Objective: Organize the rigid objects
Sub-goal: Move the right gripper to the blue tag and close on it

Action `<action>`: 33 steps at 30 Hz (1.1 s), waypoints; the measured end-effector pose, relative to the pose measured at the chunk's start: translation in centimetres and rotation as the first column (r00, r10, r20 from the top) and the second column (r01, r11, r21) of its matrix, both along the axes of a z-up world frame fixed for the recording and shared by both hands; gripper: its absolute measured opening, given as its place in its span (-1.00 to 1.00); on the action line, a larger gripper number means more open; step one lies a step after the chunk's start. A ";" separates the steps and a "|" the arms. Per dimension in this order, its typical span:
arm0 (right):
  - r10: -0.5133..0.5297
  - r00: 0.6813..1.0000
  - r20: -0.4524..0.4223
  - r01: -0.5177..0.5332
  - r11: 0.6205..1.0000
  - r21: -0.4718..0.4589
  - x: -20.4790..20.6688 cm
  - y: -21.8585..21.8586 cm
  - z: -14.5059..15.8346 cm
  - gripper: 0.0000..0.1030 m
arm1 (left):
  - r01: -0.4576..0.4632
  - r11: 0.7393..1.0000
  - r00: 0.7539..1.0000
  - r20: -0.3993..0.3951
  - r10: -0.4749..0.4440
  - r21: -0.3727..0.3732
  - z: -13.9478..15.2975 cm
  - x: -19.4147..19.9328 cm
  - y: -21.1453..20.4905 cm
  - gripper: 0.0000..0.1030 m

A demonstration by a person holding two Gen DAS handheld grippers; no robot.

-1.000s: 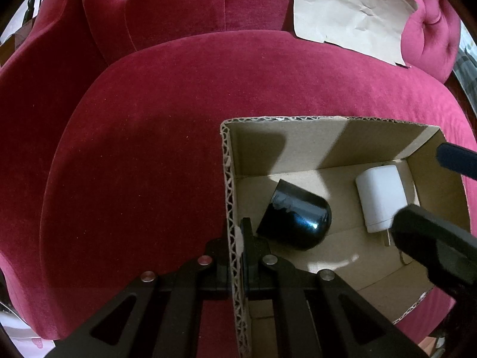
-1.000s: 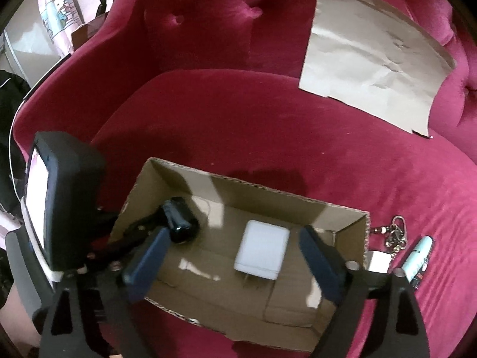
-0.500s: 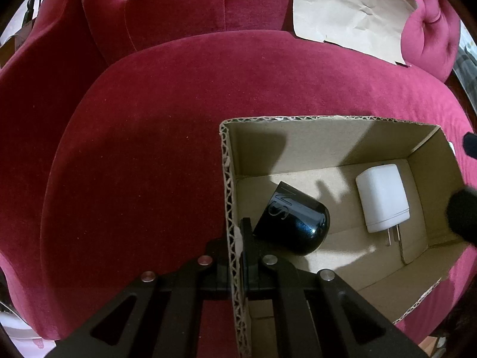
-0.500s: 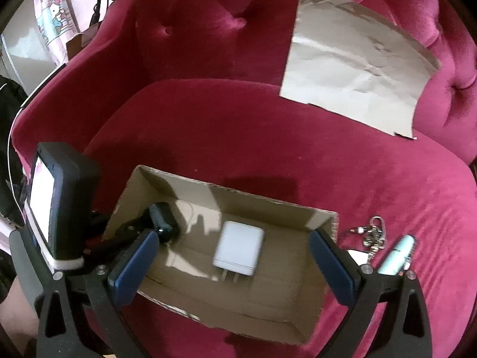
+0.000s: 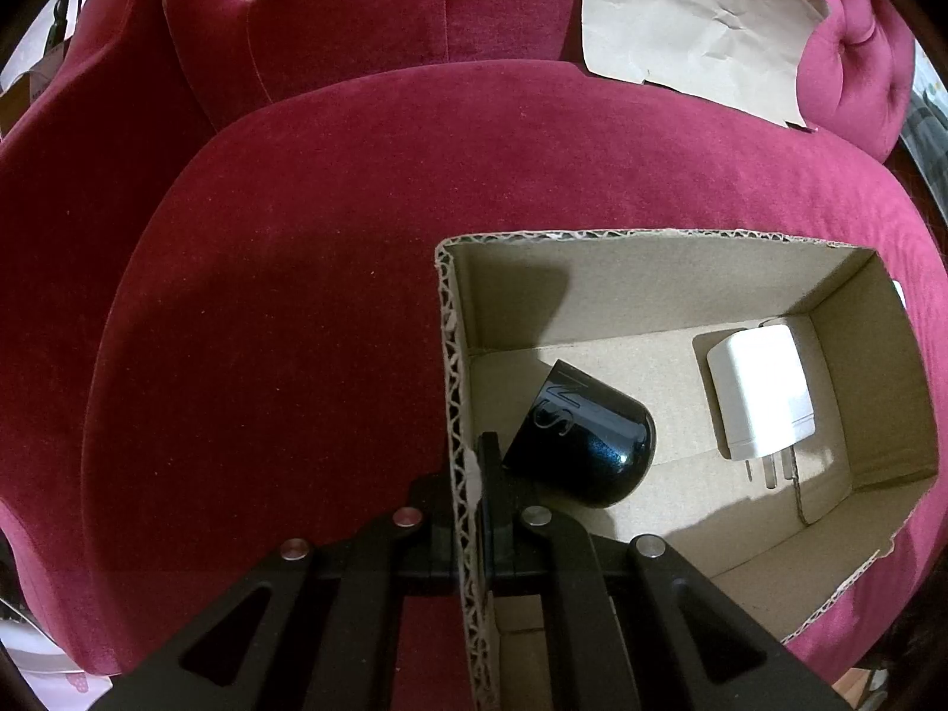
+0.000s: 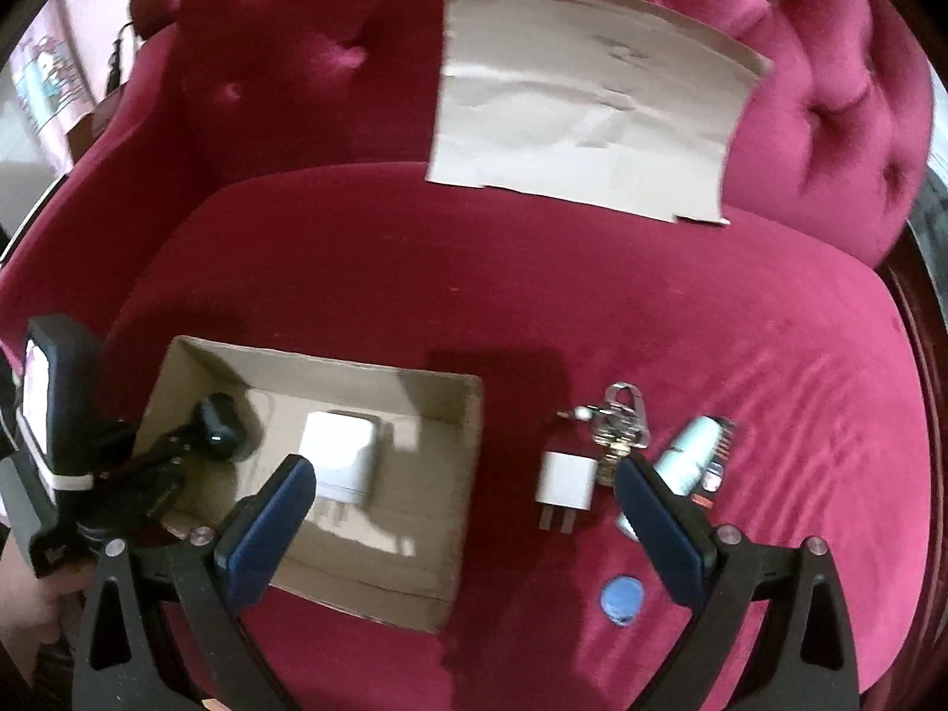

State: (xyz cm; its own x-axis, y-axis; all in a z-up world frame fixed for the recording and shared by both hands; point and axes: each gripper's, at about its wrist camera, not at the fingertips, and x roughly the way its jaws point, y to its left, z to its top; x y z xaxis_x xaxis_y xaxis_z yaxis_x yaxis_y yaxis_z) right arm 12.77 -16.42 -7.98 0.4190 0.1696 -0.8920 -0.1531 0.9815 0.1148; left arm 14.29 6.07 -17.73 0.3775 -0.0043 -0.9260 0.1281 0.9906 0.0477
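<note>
An open cardboard box (image 5: 652, 272) (image 6: 296, 364) sits on a red velvet seat. Inside lie a glossy black rounded cap (image 5: 583, 441) (image 6: 219, 426) and a white plug charger (image 5: 761, 397) (image 6: 340, 450). My left gripper (image 5: 474, 456) (image 6: 154, 462) is shut on the box's left wall. My right gripper (image 6: 462, 486) hangs wide open above the seat, between the box and the loose items, holding nothing. Right of the box lie a small white charger (image 6: 566, 483), a key bunch (image 6: 619, 415), a pale tube (image 6: 690, 453) and a blue disc (image 6: 619, 598).
A sheet of brown paper (image 6: 583, 118) (image 5: 693, 23) leans on the tufted backrest (image 6: 308, 59). The seat cushion (image 6: 592, 296) behind the box is bare velvet. A person's hand (image 6: 35, 610) holds the left gripper at the lower left.
My right gripper has swung rightward, away from over the box, bringing the keys, small charger, tube and blue disc into view. It has left the left wrist view. The left gripper stays put.
</note>
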 end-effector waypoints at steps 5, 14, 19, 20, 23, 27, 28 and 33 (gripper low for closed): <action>-0.046 0.999 -0.008 0.046 0.999 -0.013 -0.8 -2.7 -0.3 0.99 | 0.000 1.000 1.000 0.000 0.000 0.000 0.0 0.0 0.0 -0.92; -0.136 0.989 -0.051 0.134 0.990 -0.044 -2.0 -6.9 -2.2 0.99 | -0.001 1.000 1.000 0.000 0.001 0.000 0.0 0.0 0.0 -0.92; -0.148 0.985 -0.090 0.142 0.987 -0.072 -2.7 -7.8 -4.4 0.99 | 0.001 1.000 1.000 0.001 -0.001 0.003 -0.1 0.0 0.0 -0.92; -0.148 0.984 -0.098 0.141 0.987 -0.077 -2.8 -7.9 -4.8 0.99 | 0.001 1.000 1.000 0.001 -0.001 0.003 -0.1 0.0 0.0 -0.92; -0.145 0.982 -0.121 0.135 0.987 -0.085 -3.1 -8.0 -6.2 0.99 | 0.001 1.000 1.000 0.001 -0.001 0.003 -0.1 0.0 0.0 -0.92; -0.138 0.979 -0.151 0.124 0.988 -0.093 -3.5 -8.0 -8.0 0.99 | 0.001 1.000 1.000 0.001 -0.001 0.003 -0.1 0.0 0.1 -0.92; -0.136 0.978 -0.157 0.123 0.988 -0.091 -3.6 -8.1 -8.3 0.99 | 0.001 1.000 1.000 0.001 -0.001 0.003 -0.1 0.0 0.0 -0.92; -0.148 0.972 -0.184 0.132 0.987 -0.095 -3.7 -8.5 -9.8 0.99 | 0.001 1.000 1.000 0.000 -0.001 0.005 -0.1 0.0 0.0 -0.92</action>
